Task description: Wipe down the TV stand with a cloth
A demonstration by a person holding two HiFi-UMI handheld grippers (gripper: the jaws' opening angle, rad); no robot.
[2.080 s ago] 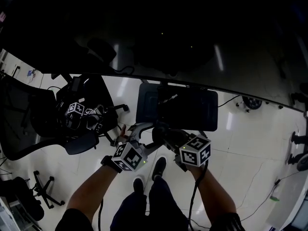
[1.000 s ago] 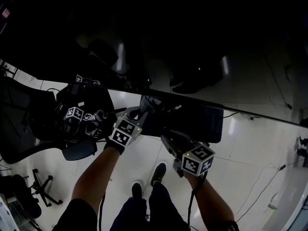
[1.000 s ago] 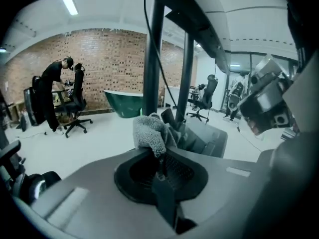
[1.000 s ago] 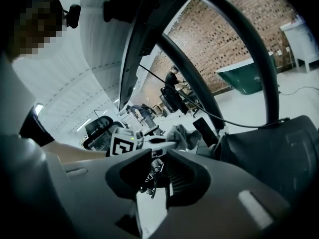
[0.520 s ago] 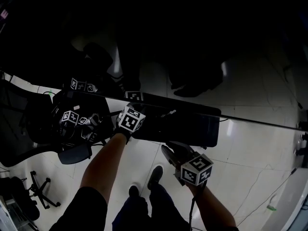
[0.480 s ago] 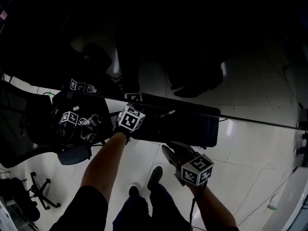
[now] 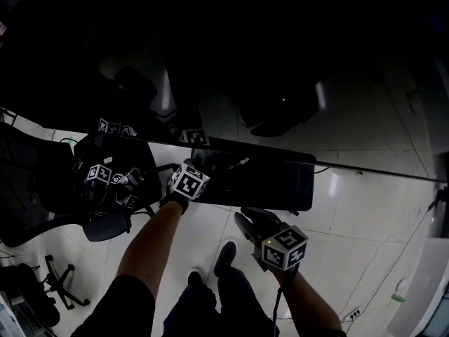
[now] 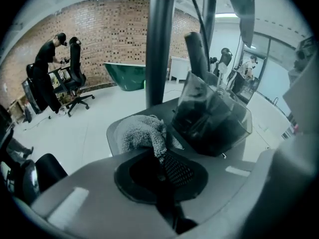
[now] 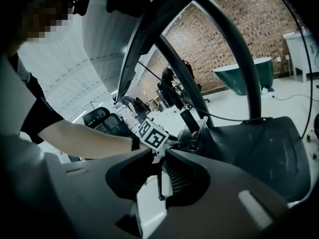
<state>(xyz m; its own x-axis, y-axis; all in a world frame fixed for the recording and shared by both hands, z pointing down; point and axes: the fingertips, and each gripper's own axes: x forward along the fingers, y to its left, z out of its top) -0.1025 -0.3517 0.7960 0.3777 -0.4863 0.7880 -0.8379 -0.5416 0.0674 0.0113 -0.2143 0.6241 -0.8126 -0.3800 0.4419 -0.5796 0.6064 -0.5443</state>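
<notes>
My left gripper (image 8: 161, 162) is clamped on 1 bunched cloth (image 8: 143, 135) on the TV stand (image 7: 280, 184), whose long axis runs left-right; my right gripper (image 9: 159, 164) is slightly apart and empty.

cloth (image 8: 143, 133) on TV stand base (image 7: 280, 184) | office chair (image 7: 109, 225) left of base

Stand pole (image 8: 159, 44) and clear container (image 8: 214, 116) ahead; open floor (image 8: 84, 128) leftward

The left tool (image 8: 162, 159) clamps a grey cloth (image 8: 143, 133) beside a clear box (image 8: 215, 117).
</notes>
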